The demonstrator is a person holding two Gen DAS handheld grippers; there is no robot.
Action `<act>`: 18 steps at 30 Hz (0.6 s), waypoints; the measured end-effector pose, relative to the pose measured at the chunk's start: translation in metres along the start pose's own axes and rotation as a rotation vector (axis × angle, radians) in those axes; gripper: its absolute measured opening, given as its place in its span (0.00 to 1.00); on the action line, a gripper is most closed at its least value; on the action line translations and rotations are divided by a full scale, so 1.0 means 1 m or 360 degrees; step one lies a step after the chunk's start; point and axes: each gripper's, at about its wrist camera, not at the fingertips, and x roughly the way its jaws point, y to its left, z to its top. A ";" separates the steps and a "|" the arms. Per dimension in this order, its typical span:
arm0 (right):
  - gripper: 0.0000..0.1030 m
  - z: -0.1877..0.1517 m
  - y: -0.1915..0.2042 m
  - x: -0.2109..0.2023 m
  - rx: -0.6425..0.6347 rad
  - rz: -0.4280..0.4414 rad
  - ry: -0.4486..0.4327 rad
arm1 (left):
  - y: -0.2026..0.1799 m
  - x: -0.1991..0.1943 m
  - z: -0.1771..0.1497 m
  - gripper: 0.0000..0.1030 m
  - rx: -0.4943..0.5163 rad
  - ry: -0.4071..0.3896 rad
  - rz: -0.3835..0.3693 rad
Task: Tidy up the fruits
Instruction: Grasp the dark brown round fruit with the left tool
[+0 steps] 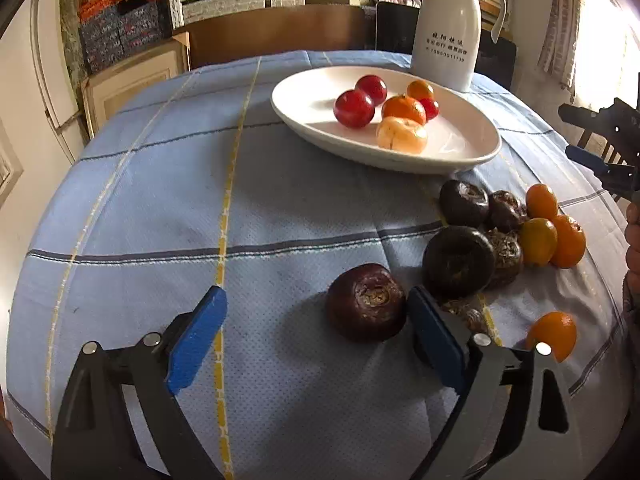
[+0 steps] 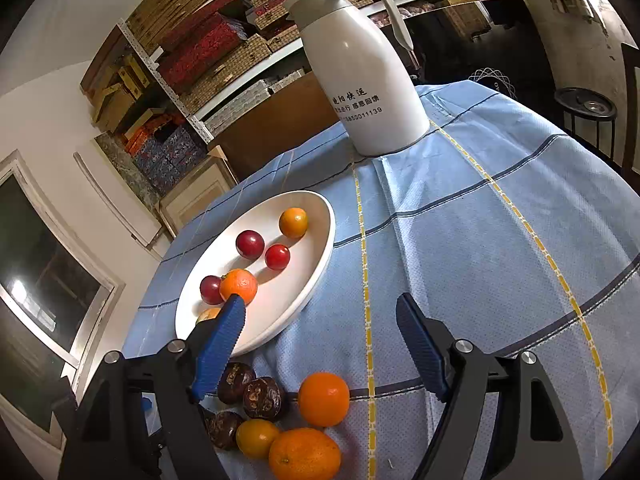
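A white oval plate holds red fruits and oranges. On the blue cloth lie several dark water chestnuts and small oranges. My left gripper is open low over the cloth, with one dark chestnut between its fingers, against the right finger. My right gripper is open and empty above the fruit pile, its left finger over the plate's near edge. It also shows in the left wrist view.
A white thermos jug stands behind the plate. A lone orange lies near the table's right edge. Shelves of boxes and a cabinet stand beyond the table.
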 end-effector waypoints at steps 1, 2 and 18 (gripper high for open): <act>0.76 0.000 0.000 0.000 0.0000 0.0000 0.0001 | 0.002 0.002 0.000 0.90 -0.0013 0.0015 -0.0008; 0.76 0.000 0.000 0.000 -0.0002 -0.0003 0.0001 | 0.005 0.003 0.001 0.90 -0.0035 0.0018 -0.0010; 0.76 -0.003 0.003 0.003 -0.0028 -0.0001 0.0027 | 0.023 0.002 0.005 0.60 -0.0120 -0.0038 0.0087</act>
